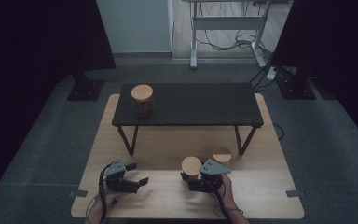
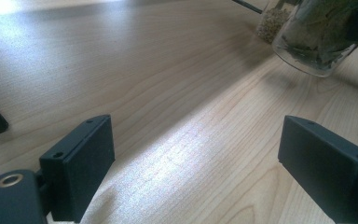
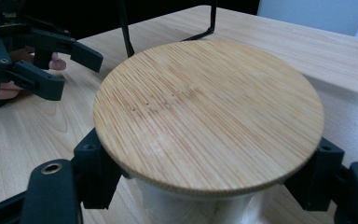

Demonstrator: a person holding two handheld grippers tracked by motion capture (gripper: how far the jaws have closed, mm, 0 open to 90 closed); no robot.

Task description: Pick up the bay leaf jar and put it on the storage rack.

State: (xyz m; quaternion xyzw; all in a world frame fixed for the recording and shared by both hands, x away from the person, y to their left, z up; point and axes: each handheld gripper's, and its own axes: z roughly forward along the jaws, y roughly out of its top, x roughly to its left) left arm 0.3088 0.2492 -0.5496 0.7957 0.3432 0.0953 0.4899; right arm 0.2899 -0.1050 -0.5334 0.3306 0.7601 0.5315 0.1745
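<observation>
Jaws of the right gripper [image 1: 192, 179] clamp one bamboo-lidded jar [image 3: 209, 116] at lower centre of the high view. Left gripper [image 1: 133, 175] jaws gape wide, holding nothing. Three jars total: a second [image 1: 222, 156] just behind, a third [image 1: 142, 100] on the black bench [image 1: 200, 105] above the counter [image 1: 168, 144].

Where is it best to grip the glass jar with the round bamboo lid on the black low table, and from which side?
I would grip the glass jar with the round bamboo lid on its glass wall below the lid, coming level from the near side: it stands upright near the front edge of the black low table.
</observation>
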